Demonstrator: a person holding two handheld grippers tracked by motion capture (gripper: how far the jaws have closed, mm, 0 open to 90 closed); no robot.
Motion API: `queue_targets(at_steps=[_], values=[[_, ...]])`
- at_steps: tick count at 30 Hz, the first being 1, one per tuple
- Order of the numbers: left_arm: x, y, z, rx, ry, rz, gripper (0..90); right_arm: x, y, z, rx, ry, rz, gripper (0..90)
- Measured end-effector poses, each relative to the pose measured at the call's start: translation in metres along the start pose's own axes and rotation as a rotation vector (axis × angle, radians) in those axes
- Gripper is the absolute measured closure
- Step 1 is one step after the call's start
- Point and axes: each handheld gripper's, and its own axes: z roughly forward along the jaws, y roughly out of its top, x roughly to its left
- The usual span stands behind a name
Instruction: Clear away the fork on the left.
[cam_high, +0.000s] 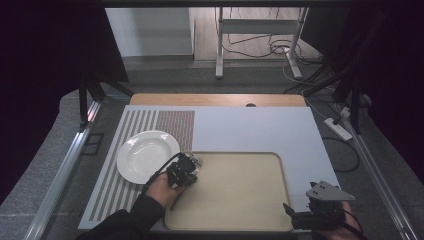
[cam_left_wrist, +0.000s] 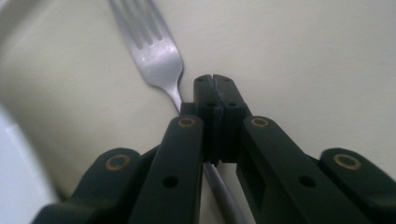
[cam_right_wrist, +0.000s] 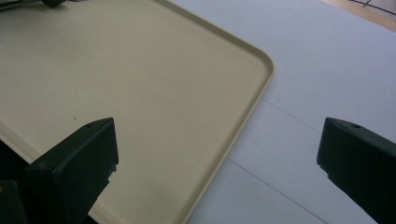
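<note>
My left gripper pinches the fork by its thin neck, right gripper jaws wide and empty, so I fear it twisting loose onto the tray.

Left gripper: jaws pressed together, pointing away from the person and down.
Left hand: wrapped around the gripper body, dark sleeve behind.
Right gripper: jaws spread wide, held low and level.

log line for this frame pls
left claw: shut on fork neck, on tray | right claw: open, idle | plate: beside tray
</note>
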Motion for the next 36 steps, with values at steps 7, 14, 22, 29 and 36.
queue_targets(at_steps=[7, 14, 22, 29, 36], values=[[0.014, -0.006, -0.003, 0.010, 0.020, -0.038, 88.8, 0.000, 0.000, 0.000, -0.001, 0.000, -0.004, 0.0], [0.021, -0.009, -0.004, 0.011, 0.018, -0.070, 86.4, 0.000, 0.000, 0.000, 0.002, 0.000, -0.007, 0.0], [0.024, -0.011, -0.010, -0.036, -0.033, -0.100, 84.6, 0.000, 0.000, 0.000, 0.001, 0.000, -0.007, 0.0], [0.024, -0.014, -0.025, -0.134, -0.061, -0.091, 64.6, 0.001, 0.000, 0.000, 0.000, -0.001, -0.007, 0.0], [0.020, -0.017, -0.042, -0.209, -0.061, -0.036, 52.0, 0.001, 0.000, 0.000, 0.001, 0.000, -0.007, 0.0]])
